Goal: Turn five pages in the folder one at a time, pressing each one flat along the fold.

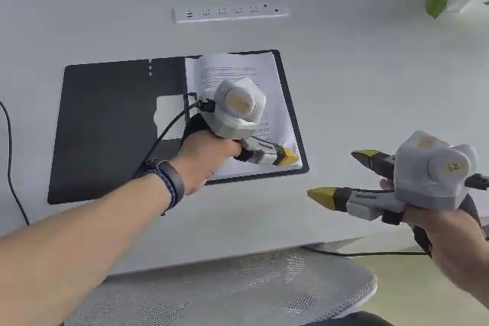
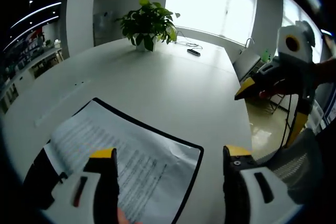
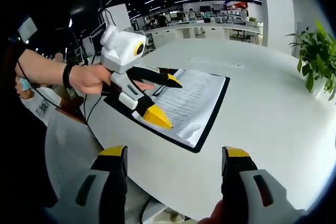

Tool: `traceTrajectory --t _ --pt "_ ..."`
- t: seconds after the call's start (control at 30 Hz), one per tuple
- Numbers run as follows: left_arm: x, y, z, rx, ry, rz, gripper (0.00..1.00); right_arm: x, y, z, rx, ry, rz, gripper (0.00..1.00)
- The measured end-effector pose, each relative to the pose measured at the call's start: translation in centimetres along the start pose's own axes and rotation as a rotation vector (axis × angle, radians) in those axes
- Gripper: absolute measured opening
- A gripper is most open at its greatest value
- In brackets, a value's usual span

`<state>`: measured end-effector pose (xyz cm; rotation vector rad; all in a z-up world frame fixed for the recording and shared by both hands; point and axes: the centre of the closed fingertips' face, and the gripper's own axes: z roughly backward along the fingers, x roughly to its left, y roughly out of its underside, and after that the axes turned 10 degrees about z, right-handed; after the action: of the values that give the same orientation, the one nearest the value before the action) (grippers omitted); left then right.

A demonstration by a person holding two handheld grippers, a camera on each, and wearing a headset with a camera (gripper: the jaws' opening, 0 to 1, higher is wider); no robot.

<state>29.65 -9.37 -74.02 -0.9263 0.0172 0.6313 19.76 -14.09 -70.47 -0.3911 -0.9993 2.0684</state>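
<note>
Left tongs [image 3: 167, 102] gape wide and empty over the flat black folder's [image 1: 107, 127] printed page [image 1: 267, 89], right tongs [image 1: 340, 175] likewise wide, empty, beside them.

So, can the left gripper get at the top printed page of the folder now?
Probably yes: the left gripper hangs open right over the printed page, nothing lies on it, and the right gripper stands apart.

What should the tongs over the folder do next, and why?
Probably lower the left tongs and pinch the free corner of the top page. They hang open above that printed sheet in the open folder, holding nothing, while the right tongs hover open off to the side.
</note>
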Motion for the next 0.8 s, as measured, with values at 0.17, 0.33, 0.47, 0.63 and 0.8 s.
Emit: traceTrajectory --t 0.17,0.33,0.47,0.63,0.8 --pt "0.4 1.1 -1.1 0.023 -0.02 0.021 0.82 -0.3 0.1 0.1 -0.006 0.006 -0.01 0.72" --pt "0.6 2.3 -2.3 0.053 -0.045 0.02 0.8 -0.4 0.3 0.1 -0.008 0.007 -0.019 0.71" --pt "0.9 2.4 -2.8 0.052 -0.062 0.038 0.78 -0.4 0.6 0.0 -0.007 0.004 -0.025 0.71" --pt "1.5 2.7 -3.5 0.063 -0.073 0.043 0.76 -0.2 0.8 -0.2 -0.001 -0.002 -0.028 0.71" --pt "1.9 3.3 -3.8 0.079 -0.092 0.054 0.72 -0.1 0.7 -0.4 -0.001 -0.008 -0.024 0.71"
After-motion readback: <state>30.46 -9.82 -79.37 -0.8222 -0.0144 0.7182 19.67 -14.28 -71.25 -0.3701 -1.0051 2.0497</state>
